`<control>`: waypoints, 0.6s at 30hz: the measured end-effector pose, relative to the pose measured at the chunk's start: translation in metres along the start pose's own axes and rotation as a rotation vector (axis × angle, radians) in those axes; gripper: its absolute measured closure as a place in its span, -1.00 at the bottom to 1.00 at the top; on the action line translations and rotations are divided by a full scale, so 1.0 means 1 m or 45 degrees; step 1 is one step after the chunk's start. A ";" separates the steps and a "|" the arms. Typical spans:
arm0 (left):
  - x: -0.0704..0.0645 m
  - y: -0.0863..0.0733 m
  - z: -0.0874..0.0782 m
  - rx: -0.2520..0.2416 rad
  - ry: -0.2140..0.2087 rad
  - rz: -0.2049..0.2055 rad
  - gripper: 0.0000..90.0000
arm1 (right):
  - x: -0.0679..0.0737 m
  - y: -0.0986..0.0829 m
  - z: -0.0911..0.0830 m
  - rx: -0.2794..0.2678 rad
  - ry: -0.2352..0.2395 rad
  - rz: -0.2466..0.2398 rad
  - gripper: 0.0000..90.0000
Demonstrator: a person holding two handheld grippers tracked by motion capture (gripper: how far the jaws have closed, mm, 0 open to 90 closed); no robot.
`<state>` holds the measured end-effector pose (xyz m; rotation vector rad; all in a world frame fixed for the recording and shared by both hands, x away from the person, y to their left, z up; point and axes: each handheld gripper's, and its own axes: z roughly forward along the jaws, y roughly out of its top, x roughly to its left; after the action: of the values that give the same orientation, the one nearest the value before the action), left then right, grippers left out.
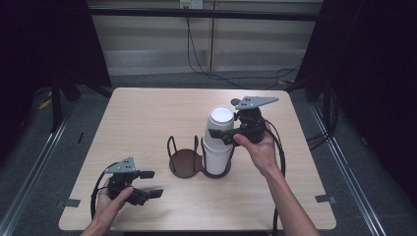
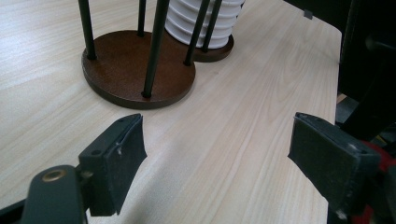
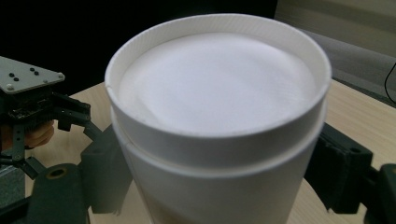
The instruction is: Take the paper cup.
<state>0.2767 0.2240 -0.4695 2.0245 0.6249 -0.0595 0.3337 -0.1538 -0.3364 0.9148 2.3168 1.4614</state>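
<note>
A tall stack of upturned white paper cups (image 1: 218, 147) stands in the right ring of a brown two-ring cup holder (image 1: 186, 162) with black wire posts, mid-table. My right gripper (image 1: 219, 130) reaches in from the right, near the stack's top. In the right gripper view its jaws press both sides of the white cups (image 3: 215, 102), just below the top cup's rim. My left gripper (image 1: 153, 183) rests open on the table near the front left corner, holding nothing. In the left gripper view, the left gripper (image 2: 219, 149) faces the holder's empty ring (image 2: 130, 65) and the stack's base (image 2: 205, 23).
The light wooden table (image 1: 147, 113) ends close to the person at the front edge. The holder's wire posts (image 2: 156, 46) rise around both rings. The left gripper (image 3: 28, 107) shows far off in the right gripper view. Dark floor and cables lie beyond the table.
</note>
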 end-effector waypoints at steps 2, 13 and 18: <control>0.000 0.000 0.000 0.001 -0.002 0.000 -0.60 | 0.001 0.002 -0.002 0.000 -0.005 -0.006 -0.57; 0.000 0.000 0.000 -0.003 0.003 -0.003 -0.60 | 0.001 0.005 -0.007 -0.041 0.002 0.014 -0.56; 0.000 0.000 0.000 -0.004 0.005 0.003 -0.60 | 0.001 0.011 -0.014 -0.074 0.009 0.016 -0.55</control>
<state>0.2766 0.2240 -0.4693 2.0228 0.6247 -0.0534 0.3298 -0.1596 -0.3201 0.9121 2.2649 1.5307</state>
